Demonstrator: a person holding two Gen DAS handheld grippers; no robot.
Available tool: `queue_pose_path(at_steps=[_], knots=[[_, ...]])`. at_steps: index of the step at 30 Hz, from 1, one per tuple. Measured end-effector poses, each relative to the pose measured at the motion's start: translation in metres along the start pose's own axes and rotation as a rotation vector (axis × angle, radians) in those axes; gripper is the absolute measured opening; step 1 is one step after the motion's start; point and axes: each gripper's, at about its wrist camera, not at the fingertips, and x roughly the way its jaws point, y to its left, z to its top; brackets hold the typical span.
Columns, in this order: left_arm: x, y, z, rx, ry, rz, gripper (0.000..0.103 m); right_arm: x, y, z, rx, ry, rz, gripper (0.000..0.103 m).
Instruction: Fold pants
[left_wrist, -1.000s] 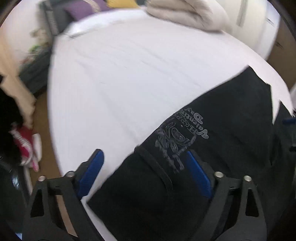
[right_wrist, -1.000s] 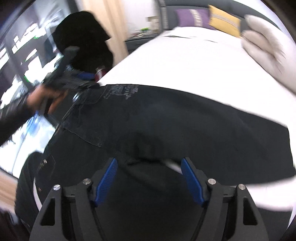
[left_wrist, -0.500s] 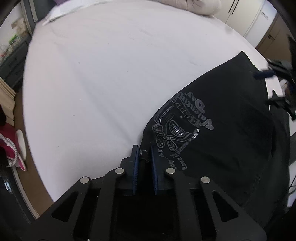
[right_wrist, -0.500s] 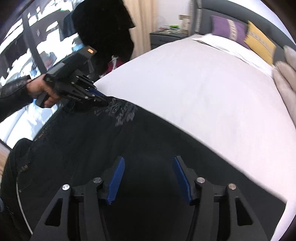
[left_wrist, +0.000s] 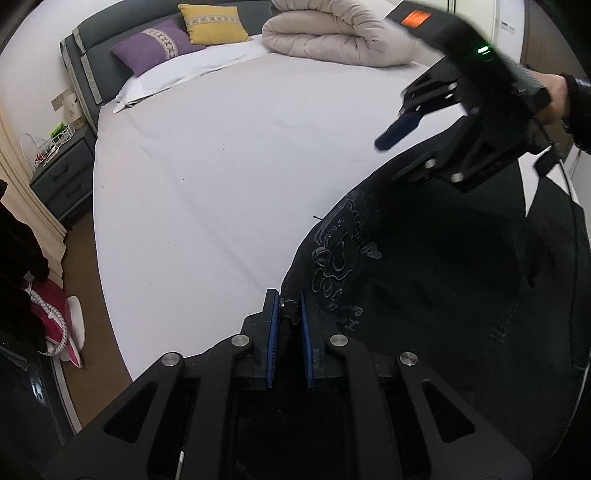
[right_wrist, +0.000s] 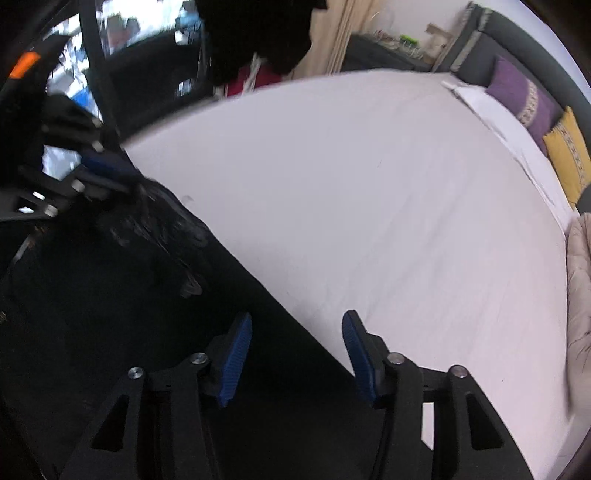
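Left gripper is clenched on the pants edge right at its fingertips, right gripper is held spread above the same pants on the bed, ungrasped, so the thin pinch could be pulled loose and bunching caused.

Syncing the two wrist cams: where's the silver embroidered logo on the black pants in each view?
Left wrist: logo sits centre-right, just beyond the left tongs, which are shut on the pants edge.
Right wrist: logo is blurred at centre-left, next to the left tongs; the right tongs stand open over the pants edge.
Shared landmark: purple pillow.
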Motion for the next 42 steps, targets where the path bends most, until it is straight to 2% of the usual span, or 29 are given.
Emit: queue_pose_path(at_steps=[2,5,6,7,13,16,19,22,26,31,33,38,42], knots=[[-0.008,-0.013,-0.001,0.000,-0.007,0.000,0.010,0.004,-0.006,0.004,0.021,0.016,0.021,0.045],[-0.011,-0.019,-0.002,0.004,-0.007,0.003,0.010,0.012,-0.012,0.011,0.021,0.038,0.035,0.028],[-0.016,-0.020,-0.004,0.005,-0.007,0.004,0.009,0.014,-0.013,0.012,0.012,0.047,0.025,0.013],[-0.017,-0.020,-0.005,0.004,-0.004,0.010,0.008,0.013,-0.014,0.013,0.011,0.046,0.018,0.008],[-0.019,-0.022,0.000,-0.027,-0.014,0.010,0.008,-0.013,-0.008,0.003,0.071,-0.037,0.022,0.003],[-0.030,-0.029,-0.006,-0.034,-0.021,0.017,0.007,-0.026,0.005,-0.005,0.089,-0.079,0.048,0.003],[-0.045,-0.036,-0.014,-0.040,-0.032,0.021,0.007,-0.037,0.028,-0.009,0.054,-0.107,0.083,0.003],[-0.065,-0.048,-0.027,-0.032,-0.037,0.028,0.007,-0.047,0.055,-0.018,-0.027,-0.096,0.098,0.002],[-0.092,-0.072,-0.050,0.024,-0.031,0.030,0.007,-0.054,0.087,-0.025,-0.125,-0.075,0.057,0.002],[-0.126,-0.120,-0.083,0.158,-0.037,0.030,0.007,-0.071,0.120,-0.057,-0.312,-0.017,-0.051,0.002],[-0.138,-0.147,-0.100,0.233,-0.032,0.032,0.007,-0.074,0.135,-0.071,-0.413,0.004,-0.111,0.002],[-0.158,-0.207,-0.138,0.358,-0.004,-0.017,0.007,-0.074,0.189,-0.120,-0.698,0.079,-0.288,0.002],[-0.165,-0.236,-0.165,0.405,0.025,-0.049,0.007,-0.073,0.207,-0.136,-0.765,0.089,-0.318,0.002]])
